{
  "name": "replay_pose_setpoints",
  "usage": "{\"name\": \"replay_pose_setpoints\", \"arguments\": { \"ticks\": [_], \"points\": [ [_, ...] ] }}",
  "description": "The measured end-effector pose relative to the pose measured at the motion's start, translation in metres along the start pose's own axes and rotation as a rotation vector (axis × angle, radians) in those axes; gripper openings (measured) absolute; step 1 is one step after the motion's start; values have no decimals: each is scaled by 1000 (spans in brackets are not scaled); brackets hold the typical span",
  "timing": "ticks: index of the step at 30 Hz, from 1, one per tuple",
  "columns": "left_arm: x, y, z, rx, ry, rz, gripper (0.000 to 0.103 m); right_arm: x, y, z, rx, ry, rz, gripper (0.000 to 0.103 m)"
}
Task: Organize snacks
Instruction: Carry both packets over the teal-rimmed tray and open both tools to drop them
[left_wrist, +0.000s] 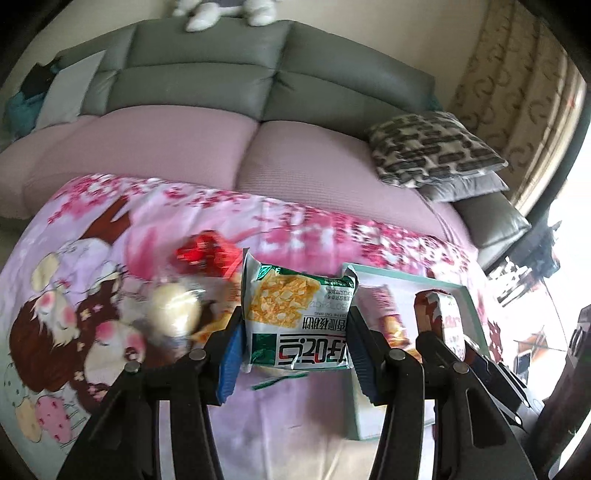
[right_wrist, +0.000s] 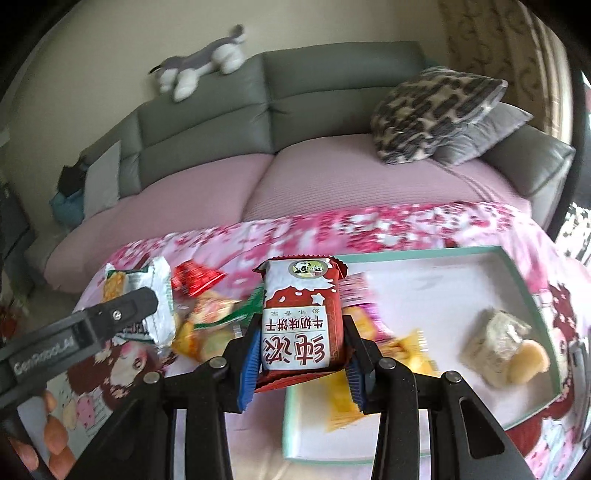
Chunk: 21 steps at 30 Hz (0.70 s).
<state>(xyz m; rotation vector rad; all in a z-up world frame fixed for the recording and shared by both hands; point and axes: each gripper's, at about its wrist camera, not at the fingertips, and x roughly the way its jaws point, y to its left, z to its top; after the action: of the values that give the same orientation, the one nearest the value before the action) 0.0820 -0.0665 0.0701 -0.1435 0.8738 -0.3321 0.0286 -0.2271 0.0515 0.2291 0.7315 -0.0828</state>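
My left gripper (left_wrist: 295, 332) is shut on a white and green cracker packet (left_wrist: 295, 314), held up above the table. In the right wrist view that same packet (right_wrist: 147, 295) shows at the left, in the left gripper (right_wrist: 122, 314). My right gripper (right_wrist: 301, 343) is shut on a red and white biscuit packet (right_wrist: 301, 314), above the left edge of the mint-rimmed tray (right_wrist: 524, 269). From the left wrist view the biscuit packet (left_wrist: 447, 317) appears at the right, over the tray (left_wrist: 469, 295). Loose snacks (right_wrist: 207, 317) lie in a heap on the floral tablecloth (right_wrist: 369, 225).
Inside the tray lie a pale wrapped cake (right_wrist: 498, 339), yellow packets (right_wrist: 413, 350) and others. A red packet (left_wrist: 207, 254) and a round bun (left_wrist: 173, 306) lie on the cloth. Behind the table stands a sofa (left_wrist: 207, 147) with cushions (left_wrist: 432, 147). A hand (right_wrist: 51, 435) shows at bottom left.
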Motion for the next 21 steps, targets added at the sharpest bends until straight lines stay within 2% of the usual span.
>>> {"name": "replay_pose_setpoints", "arguments": {
  "ticks": [8, 16, 21],
  "points": [
    [17, -49, 2, 87, 17, -65, 54, -3, -54, 5, 87, -18, -90, 42],
    [56, -100, 2, 184, 75, -105, 54, 10, -110, 3, 188, -12, -159, 42],
    [82, -122, 1, 227, 97, -116, 54, 22, -131, -1, 225, 1, -200, 42]
  ]
}}
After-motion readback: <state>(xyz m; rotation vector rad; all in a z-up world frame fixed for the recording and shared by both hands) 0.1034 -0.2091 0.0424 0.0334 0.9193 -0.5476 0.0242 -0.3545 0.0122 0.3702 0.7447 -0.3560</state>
